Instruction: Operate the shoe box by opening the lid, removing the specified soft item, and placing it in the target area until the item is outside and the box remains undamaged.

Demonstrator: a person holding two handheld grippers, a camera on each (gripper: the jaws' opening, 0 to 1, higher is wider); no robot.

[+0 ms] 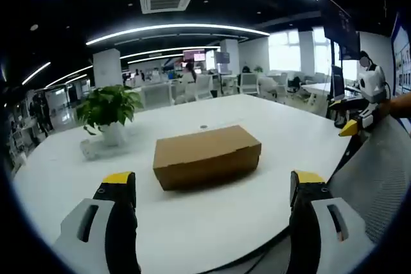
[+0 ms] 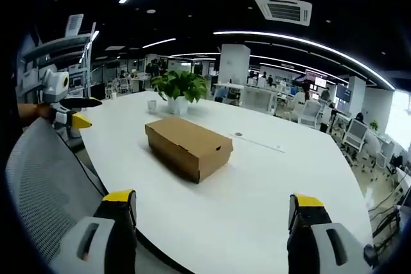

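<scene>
A brown cardboard shoe box lies with its lid down in the middle of a white table. My left gripper hangs open just short of the table's near edge, its yellow-tipped jaws wide apart and holding nothing. In the right gripper view the same box lies at an angle, well ahead of my right gripper, which is also open and holds nothing. Each gripper appears small in the other's view: the right gripper at the right edge, the left gripper at the left edge. Nothing inside the box is visible.
A potted green plant stands on the table left of the box, behind the box as the plant appears in the right gripper view. A grey mesh chair back sits at the table's near edge between the grippers. Office desks and chairs lie beyond.
</scene>
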